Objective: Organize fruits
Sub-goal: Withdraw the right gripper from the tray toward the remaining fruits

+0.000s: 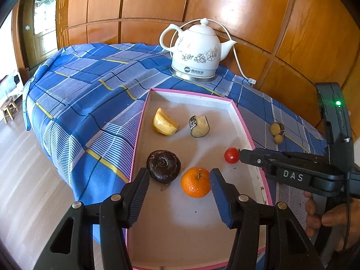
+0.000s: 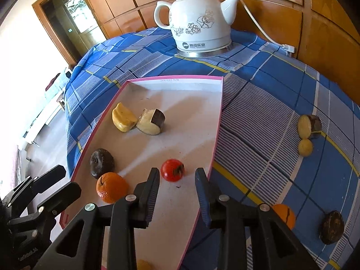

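A pink-rimmed shallow box [image 1: 241, 121] [image 2: 217, 121] lies on the blue plaid cloth. In it are a yellow fruit piece [image 1: 164, 122] [image 2: 123, 117], a dark-skinned cut piece [image 1: 199, 126] [image 2: 151, 121], a dark brown round fruit [image 1: 163, 166] [image 2: 101, 163], an orange [image 1: 195, 182] [image 2: 111, 186] and a small red fruit [image 1: 231, 155] [image 2: 172, 169]. My left gripper [image 1: 180, 180] is open, its fingers either side of the orange and dark fruit. My right gripper [image 2: 177, 180] is open just behind the red fruit; in the left wrist view [image 1: 241, 155] its tip is beside that fruit.
A white electric kettle [image 1: 196, 51] [image 2: 198, 22] stands at the back of the table with its cord. On the cloth right of the box lie cut yellowish pieces [image 2: 307, 130] [image 1: 277, 131], another orange [image 2: 284, 214] and a dark fruit [image 2: 331, 227]. Wooden panels stand behind.
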Tool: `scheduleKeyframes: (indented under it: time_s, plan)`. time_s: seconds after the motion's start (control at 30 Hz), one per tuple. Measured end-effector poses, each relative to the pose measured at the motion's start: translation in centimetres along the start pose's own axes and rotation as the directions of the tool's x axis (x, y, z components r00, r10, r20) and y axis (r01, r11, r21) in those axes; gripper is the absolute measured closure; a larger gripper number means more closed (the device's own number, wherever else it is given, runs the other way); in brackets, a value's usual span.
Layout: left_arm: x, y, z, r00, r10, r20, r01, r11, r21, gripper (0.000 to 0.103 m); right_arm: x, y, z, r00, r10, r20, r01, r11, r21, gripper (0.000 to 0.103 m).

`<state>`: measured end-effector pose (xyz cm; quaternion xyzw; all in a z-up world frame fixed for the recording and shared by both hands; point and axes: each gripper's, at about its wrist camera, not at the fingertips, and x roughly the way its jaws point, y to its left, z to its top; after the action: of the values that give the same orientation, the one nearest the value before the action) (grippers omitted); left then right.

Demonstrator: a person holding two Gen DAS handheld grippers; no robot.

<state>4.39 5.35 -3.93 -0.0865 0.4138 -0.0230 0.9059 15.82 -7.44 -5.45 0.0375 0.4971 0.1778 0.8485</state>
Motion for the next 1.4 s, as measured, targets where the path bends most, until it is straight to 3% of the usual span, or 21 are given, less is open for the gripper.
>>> scheduleKeyframes:
  time_s: [0.67,1.4]
  plan:
    - [-0.5,-1.1,-0.3,1.000,-0.008,0.003,0.008,1.000,0.030,0.046,-2.7,-0.1,-1.5,0.999,0.005,0.039,-0.005,1.000,0.018,0.070]
    - [-0.9,-2.4,-0.3,1.000,-0.016,0.009,0.015,0.998,0.059,0.047,-5.4,-1.8,-2.8,0.995,-0.053,0.079,0.051,0.998,0.034,0.069]
